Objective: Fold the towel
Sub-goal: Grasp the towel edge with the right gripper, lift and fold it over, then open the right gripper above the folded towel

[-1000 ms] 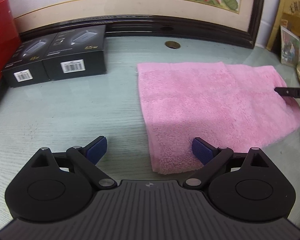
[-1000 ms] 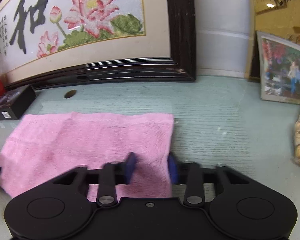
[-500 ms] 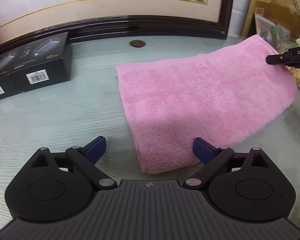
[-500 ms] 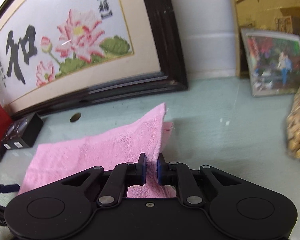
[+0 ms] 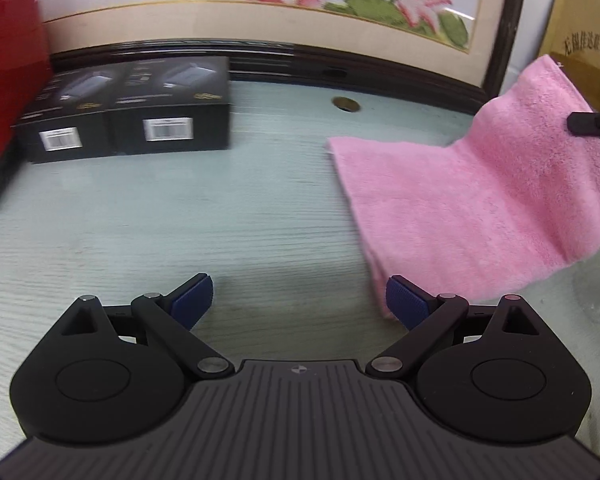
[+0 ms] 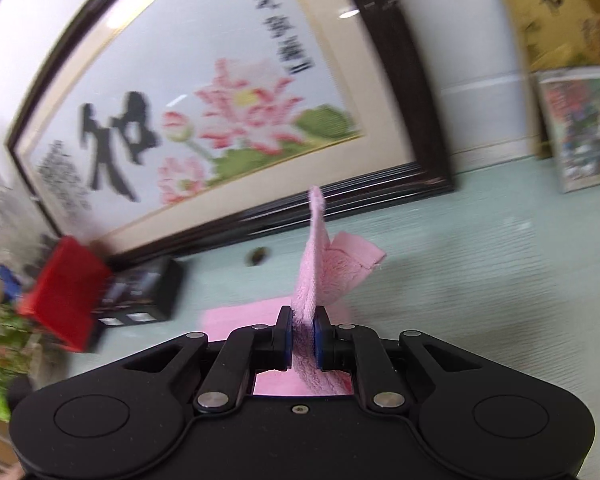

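Nearby: two black boxes (image 5: 128, 108) sit at the table's back left, beside a red box (image 5: 8, 72).
Table: pale green woodgrain table (image 5: 180, 220); framed lotus embroidery (image 6: 204, 120) leans behind.
Towel: pink towel (image 5: 472, 208) lies right, its far end lifted.
Left claw (image 5: 300, 300): spread wide, empty, by the towel's near corner.
Right claw (image 6: 302, 334): clamped on the raised towel edge.

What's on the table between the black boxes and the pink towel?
Only bare table between the black boxes and the towel, seen in the left wrist view.
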Tool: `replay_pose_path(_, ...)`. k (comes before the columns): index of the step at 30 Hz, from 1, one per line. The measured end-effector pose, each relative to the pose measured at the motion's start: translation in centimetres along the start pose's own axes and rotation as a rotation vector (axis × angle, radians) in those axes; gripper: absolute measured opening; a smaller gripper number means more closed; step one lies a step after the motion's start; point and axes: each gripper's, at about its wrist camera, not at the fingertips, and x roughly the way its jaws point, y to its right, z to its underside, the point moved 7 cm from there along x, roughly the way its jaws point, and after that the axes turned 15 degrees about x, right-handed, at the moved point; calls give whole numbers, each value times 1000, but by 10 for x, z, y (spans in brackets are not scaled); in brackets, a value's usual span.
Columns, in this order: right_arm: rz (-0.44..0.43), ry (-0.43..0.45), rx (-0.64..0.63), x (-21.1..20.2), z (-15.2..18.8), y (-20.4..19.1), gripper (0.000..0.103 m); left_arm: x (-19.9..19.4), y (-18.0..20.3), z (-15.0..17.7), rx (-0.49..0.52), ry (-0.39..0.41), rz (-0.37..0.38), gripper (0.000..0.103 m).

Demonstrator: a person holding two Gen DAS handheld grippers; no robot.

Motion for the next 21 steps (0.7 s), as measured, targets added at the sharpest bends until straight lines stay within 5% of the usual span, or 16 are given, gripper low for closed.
replay_pose_path(5,-50,-64,35,33,22,-28,9,-15,-17,14,-26,10,-10,95)
replay_pose_path(15,30,-98,9,93,68,-51,10,-28,-33,37,-20,-8,7,95)
replay_pose_path(21,-70,-110,27,104,82,-68,26,-31,-31,43,20,-10,37,95)
